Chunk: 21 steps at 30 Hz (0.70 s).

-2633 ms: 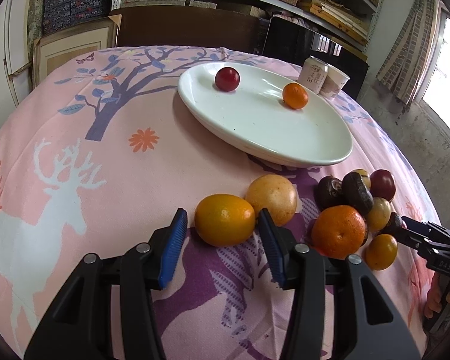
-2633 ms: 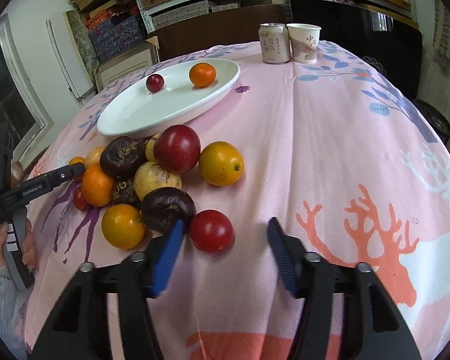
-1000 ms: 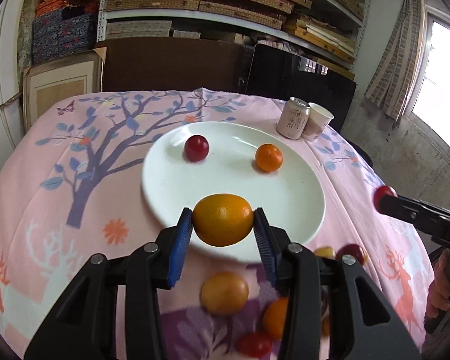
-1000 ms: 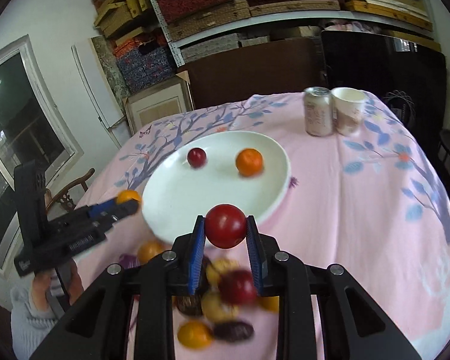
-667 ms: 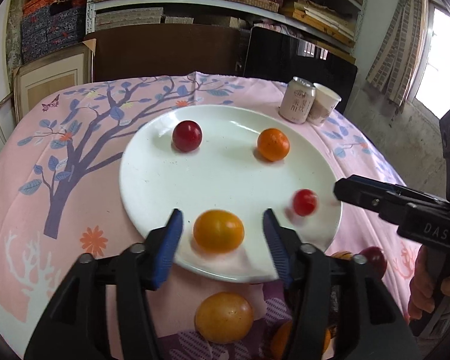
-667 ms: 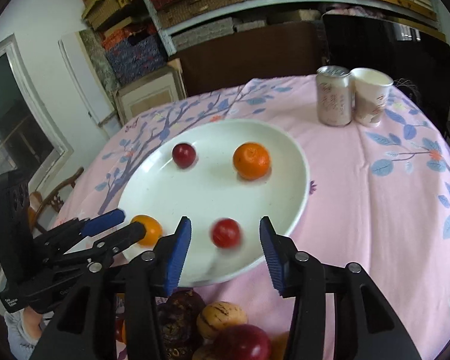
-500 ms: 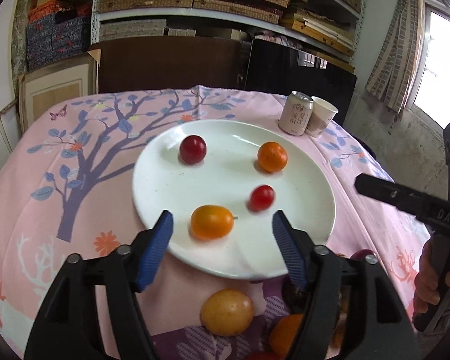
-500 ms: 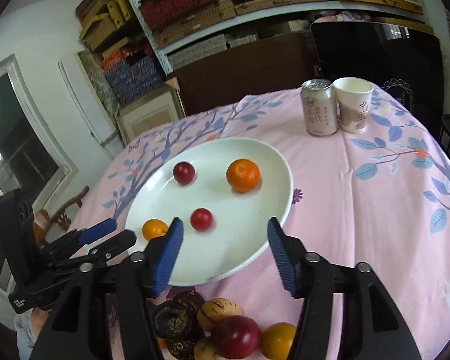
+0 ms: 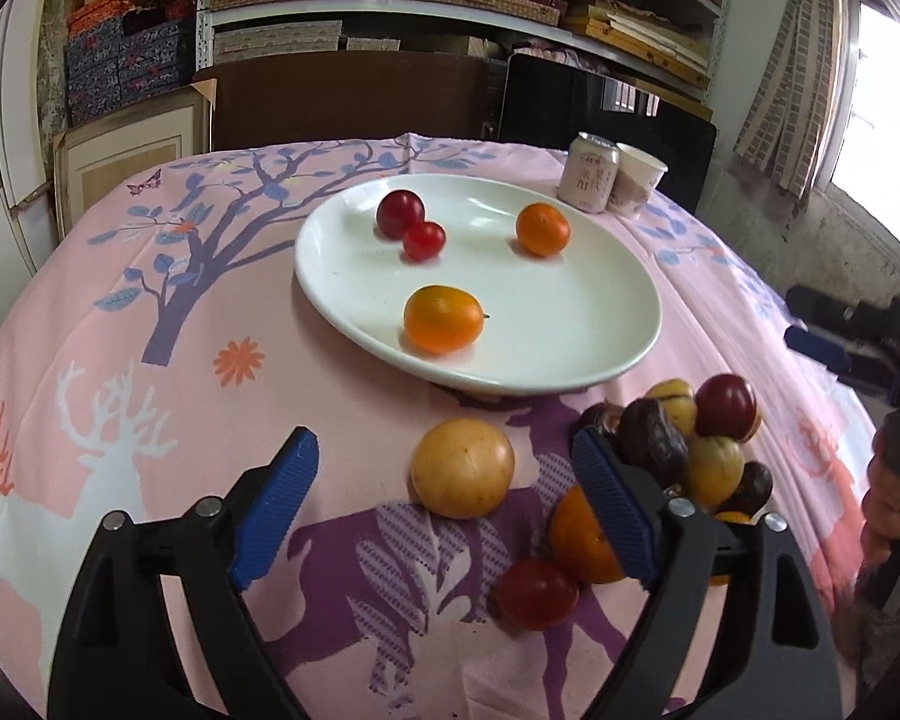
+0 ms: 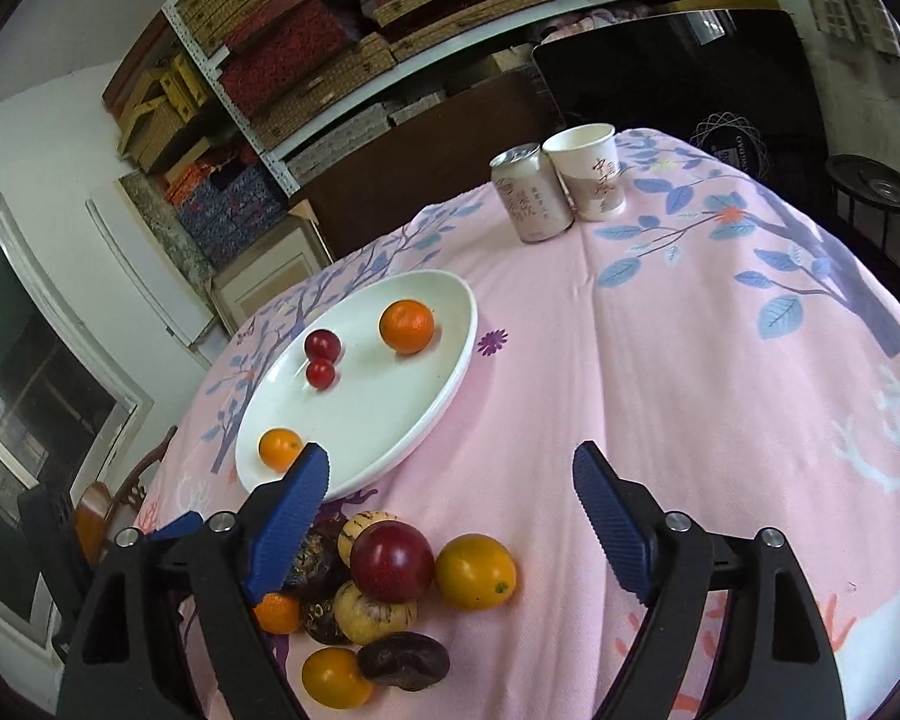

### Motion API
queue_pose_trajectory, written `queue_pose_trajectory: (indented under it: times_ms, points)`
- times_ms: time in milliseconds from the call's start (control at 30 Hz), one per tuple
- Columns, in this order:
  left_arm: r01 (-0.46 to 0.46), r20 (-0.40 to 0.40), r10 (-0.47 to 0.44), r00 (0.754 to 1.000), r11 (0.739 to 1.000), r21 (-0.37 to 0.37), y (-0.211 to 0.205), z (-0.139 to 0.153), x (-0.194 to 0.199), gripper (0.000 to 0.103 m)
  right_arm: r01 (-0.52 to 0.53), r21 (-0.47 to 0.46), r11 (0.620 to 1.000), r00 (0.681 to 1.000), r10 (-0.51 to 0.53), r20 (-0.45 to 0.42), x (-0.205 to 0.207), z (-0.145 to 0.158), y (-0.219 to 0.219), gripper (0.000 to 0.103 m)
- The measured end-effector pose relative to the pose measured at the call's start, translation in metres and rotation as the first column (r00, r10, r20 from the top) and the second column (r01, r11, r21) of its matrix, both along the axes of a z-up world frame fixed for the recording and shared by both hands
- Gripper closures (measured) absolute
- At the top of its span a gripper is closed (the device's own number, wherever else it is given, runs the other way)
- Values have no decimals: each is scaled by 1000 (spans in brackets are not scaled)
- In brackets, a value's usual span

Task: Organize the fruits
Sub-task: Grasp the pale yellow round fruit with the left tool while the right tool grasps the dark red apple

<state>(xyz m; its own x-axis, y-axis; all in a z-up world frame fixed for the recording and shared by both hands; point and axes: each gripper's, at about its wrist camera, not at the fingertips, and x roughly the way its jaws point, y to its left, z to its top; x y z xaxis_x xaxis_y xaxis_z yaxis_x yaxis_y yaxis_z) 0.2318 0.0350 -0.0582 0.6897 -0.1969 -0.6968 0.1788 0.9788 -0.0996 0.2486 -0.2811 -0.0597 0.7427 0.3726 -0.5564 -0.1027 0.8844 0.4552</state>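
A white plate holds a dark red plum, a small red tomato touching it, a mandarin and an orange-yellow fruit. My left gripper hovers near the table's front with its jaws opening. A round yellow fruit shows between its pads, which do not touch it. A pile of mixed fruit lies to its right. My right gripper is also opening, with nothing between its pads, above the plate's near rim and the pile.
A drink can and a paper cup stand behind the plate at the table's far side. A hand holds the right gripper at the right edge. Shelves and boxes fill the background. A wooden chair stands beside the table.
The left gripper let the orange-yellow fruit go onto the plate. The right one dropped the red tomato, which rolled against the plum. Both drew back over the pile with wider jaws.
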Motion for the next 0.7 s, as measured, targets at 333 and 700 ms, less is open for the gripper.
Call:
queue_pose_trajectory:
  times_ms: [333, 700]
  points:
    - [11, -72, -8, 997, 999, 38, -4, -24, 17, 41, -12, 4, 1000, 1000, 12, -2, 0, 2, -1, 18]
    - [49, -105, -45, 993, 998, 42, -9, -29, 18, 62, -55, -44, 997, 998, 55, 0, -3, 2, 12, 18]
